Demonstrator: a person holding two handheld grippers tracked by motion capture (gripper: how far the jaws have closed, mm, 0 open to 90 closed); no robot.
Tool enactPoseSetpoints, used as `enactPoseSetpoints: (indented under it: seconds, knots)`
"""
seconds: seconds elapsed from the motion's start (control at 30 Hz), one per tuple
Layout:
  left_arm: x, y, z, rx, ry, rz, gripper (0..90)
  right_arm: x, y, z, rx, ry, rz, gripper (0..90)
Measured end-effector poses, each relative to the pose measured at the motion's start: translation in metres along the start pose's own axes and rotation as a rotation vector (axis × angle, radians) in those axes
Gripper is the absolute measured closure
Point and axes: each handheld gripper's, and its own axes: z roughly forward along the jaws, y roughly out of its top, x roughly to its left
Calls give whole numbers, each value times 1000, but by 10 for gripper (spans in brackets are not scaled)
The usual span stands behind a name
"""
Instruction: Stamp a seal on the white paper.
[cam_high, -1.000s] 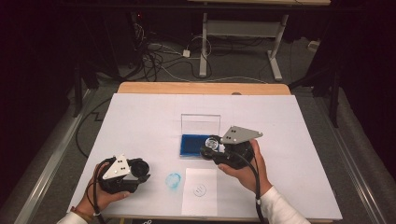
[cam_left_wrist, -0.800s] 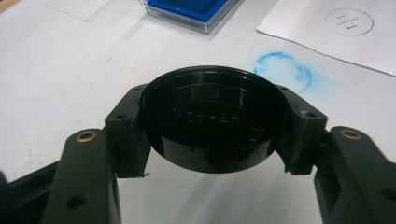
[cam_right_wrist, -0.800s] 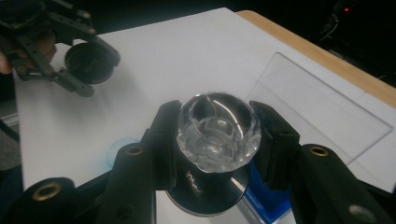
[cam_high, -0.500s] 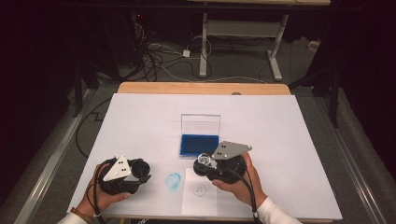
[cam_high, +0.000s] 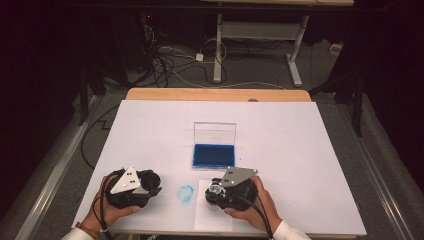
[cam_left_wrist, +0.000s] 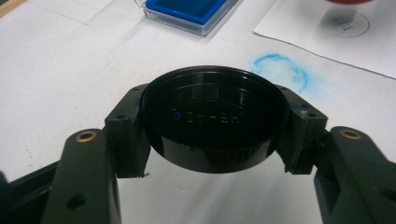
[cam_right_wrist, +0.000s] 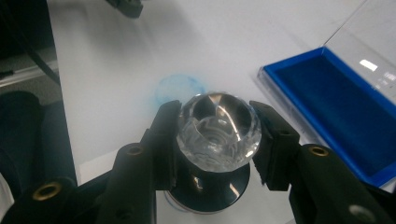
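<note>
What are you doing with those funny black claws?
A person is stamping. The right gripper is shut on a stamp with a clear knob, held over a sheet of paper. The left gripper is shut on the stamp's black cap. A blue ink pad sits open behind, near a blue ring mark.

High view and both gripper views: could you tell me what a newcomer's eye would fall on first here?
Probably the open blue ink pad with its clear lid raised, at the middle of the white table. Next, the right gripper shut on a stamp with a faceted clear knob, over a paper sheet near the front edge. Left of it lies a smudged blue ring, and the left gripper clamps a round black cap.
</note>
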Motion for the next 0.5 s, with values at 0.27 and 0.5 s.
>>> enactPoseSetpoints:
  seconds: [0.27, 0.5]
  knots:
    - [0, 0, 0, 2, -2, 0, 362, 5, -6, 10, 40, 13, -11, 569]
    - [0, 0, 0, 1, -4, 0, 362, 4, -8, 14, 63, 7, -15, 570]
